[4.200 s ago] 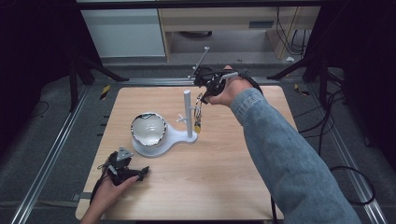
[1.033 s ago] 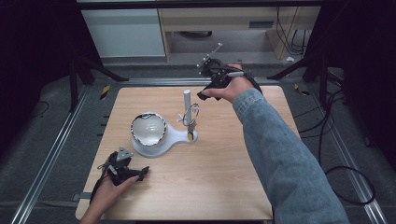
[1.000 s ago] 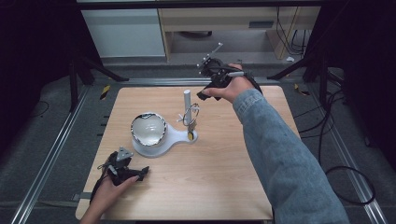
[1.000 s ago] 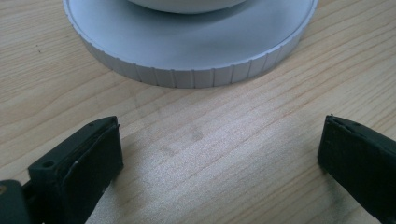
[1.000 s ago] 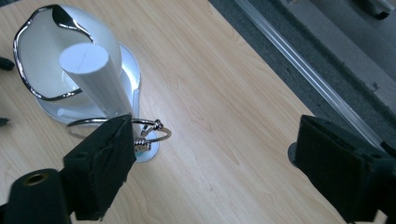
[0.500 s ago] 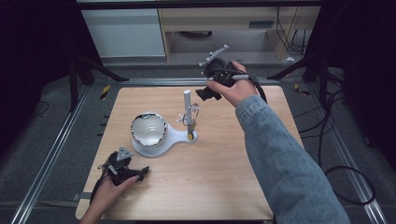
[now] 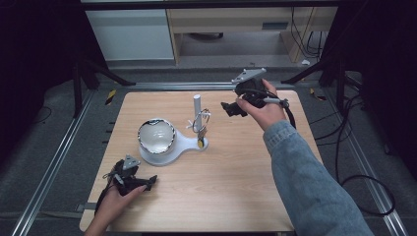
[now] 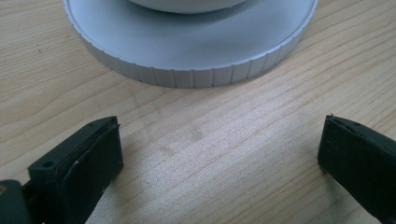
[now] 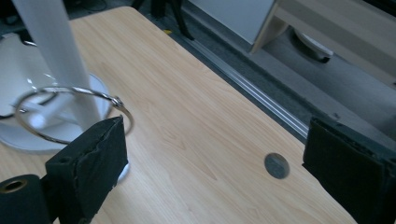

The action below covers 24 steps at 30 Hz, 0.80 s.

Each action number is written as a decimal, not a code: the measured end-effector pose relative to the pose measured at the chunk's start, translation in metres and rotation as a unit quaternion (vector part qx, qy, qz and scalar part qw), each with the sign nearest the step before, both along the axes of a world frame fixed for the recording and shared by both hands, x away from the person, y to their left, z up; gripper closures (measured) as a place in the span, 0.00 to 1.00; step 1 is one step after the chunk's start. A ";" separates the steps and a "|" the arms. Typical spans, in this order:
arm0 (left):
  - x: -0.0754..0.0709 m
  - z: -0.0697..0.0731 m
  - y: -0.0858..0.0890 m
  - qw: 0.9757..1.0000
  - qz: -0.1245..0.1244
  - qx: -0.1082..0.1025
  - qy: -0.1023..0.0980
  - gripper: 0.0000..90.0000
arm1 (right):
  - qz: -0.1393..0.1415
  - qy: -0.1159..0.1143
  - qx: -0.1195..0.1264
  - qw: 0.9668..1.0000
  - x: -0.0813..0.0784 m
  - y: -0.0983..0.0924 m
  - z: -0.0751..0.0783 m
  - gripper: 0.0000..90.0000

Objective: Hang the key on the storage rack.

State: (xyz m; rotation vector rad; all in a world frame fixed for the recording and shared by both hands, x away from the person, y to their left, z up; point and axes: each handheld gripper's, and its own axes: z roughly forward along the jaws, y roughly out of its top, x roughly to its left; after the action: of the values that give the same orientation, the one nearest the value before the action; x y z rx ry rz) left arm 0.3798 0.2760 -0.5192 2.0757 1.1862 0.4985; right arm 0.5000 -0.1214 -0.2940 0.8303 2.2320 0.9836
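While the left gripper [image 7: 132, 178] rests low on the wooden table [image 7: 236, 196] near its front-left corner, jaws spread wide with nothing between, just short of the white stand's ribbed round base [image 8: 187, 56]. Right gripper [image 7: 231, 108] is held above the table's far side, jaws also apart and empty. Metal ring [image 9: 70, 114] hangs on the stand's peg beside the white post [image 7: 196, 105], just past the right gripper's one jaw. Bowl-shaped dish [image 7: 156, 135] sits on the base.

Bright, evenly lit tabletop [image 7: 236, 177] amid dark surroundings; slightly soft focus.
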 end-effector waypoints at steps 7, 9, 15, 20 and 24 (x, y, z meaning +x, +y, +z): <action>0.000 0.000 0.000 1.000 0.000 0.000 0.001 0.00 | -0.028 0.003 0.019 0.999 -0.003 -0.030 -0.017 0.08; 0.000 0.000 0.000 1.000 0.000 0.001 0.001 0.00 | -0.035 0.005 0.019 0.999 -0.005 -0.037 -0.021 0.08; 0.000 0.000 0.000 1.000 0.000 0.001 0.001 0.00 | -0.045 0.005 0.018 0.999 -0.013 -0.053 -0.029 0.08; 0.000 0.000 0.000 1.000 0.000 0.001 0.001 0.00 | -0.051 0.007 0.014 0.999 -0.018 -0.064 -0.040 0.08; 0.000 0.000 0.000 1.000 0.000 0.001 0.001 0.00 | -0.059 0.018 0.013 0.998 -0.021 -0.073 -0.054 0.08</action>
State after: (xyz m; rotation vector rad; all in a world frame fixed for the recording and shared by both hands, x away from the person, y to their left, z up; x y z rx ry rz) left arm 0.3795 0.2760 -0.5191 2.0782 1.1869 0.4971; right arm 0.4788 -0.1942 -0.3479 0.9867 2.1764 0.9492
